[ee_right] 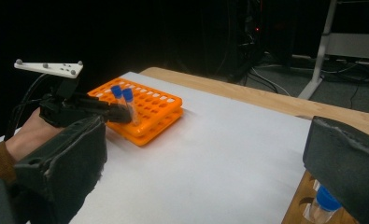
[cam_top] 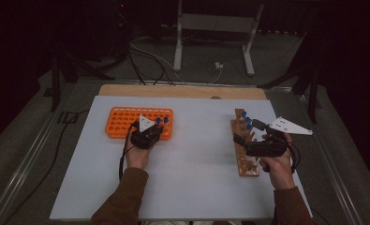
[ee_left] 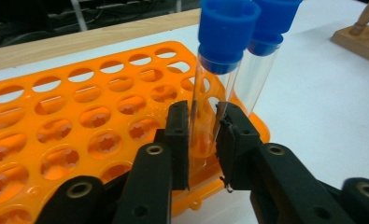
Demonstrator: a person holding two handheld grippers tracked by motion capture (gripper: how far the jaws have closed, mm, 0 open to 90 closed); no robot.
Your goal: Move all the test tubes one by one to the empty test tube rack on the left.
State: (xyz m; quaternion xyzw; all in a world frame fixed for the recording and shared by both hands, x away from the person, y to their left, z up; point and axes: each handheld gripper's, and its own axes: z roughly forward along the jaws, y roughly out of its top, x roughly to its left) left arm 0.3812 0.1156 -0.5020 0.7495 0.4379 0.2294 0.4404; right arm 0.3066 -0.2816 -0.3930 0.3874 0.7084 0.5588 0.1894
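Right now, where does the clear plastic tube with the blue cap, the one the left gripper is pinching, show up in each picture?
High view: clear blue-capped tube, orange rack's right end.
Left gripper view: tube centre, between the black jaws.
Right gripper view: tube left, on the rack.
Shared landmark: orange rack.

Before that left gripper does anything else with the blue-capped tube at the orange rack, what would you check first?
1. Left gripper jaws on either side of the near tube: ok.
2. Firm grip on the glass: cannot tell.
3. Tube's bottom seated in a hole of the orange rack: cannot tell.
4. Second tube just behind, close to the first: not ok, may get bumped.
5. Right gripper open, away from the orange rack: ok.
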